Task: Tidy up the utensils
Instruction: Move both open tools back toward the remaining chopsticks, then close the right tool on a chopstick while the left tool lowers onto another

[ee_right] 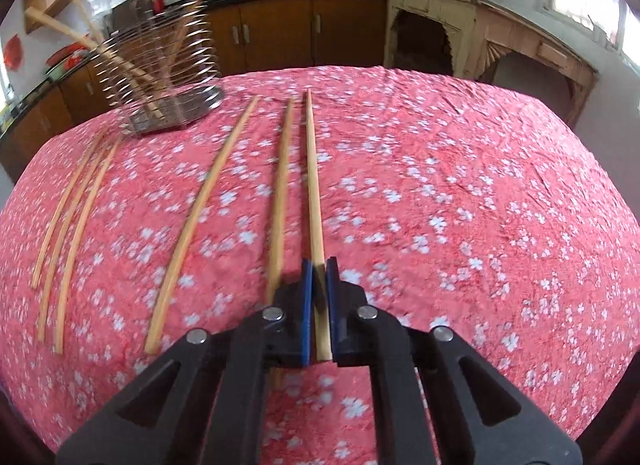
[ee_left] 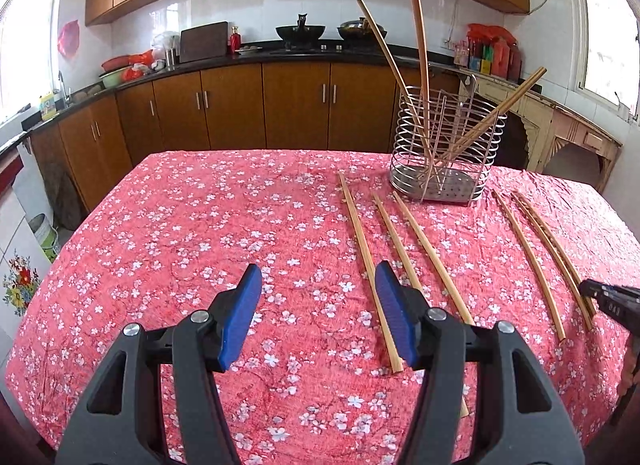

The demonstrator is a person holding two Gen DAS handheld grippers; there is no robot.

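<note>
- The right gripper [ee_right: 319,265] has its blue fingers [ee_right: 306,305] pressed tight on a wooden chopstick [ee_right: 313,185], gripping it near its close end while the rest of the stick runs away from the camera over the cloth.
- Just to the left of that held stick lies a second chopstick [ee_right: 280,193], almost parallel to it, flat on the worktop [ee_right: 460,205].
- Further left there's one curved-looking chopstick on its own [ee_right: 196,217], then a group of three chopsticks [ee_right: 72,233] close together near the left edge.
- Over on the left wrist view, the left gripper [ee_left: 318,277] hovers above the cloth with its fingers [ee_left: 242,317] standing fairly wide, nothing between them.
- The right finger of that gripper sits over one of three loose chopsticks [ee_left: 362,241] laid side by side; whether it touches is not clear.
- Behind them stands the wire utensil holder [ee_left: 444,157], upright on the worktop, with several chopsticks [ee_left: 420,65] leaning out of it at different angles.
- The worktop wears a red cloth with white blossoms [ee_left: 200,225].
- Kitchen cabinets [ee_left: 260,105] and a dark counter with woks [ee_left: 300,31] fill the background.
</note>
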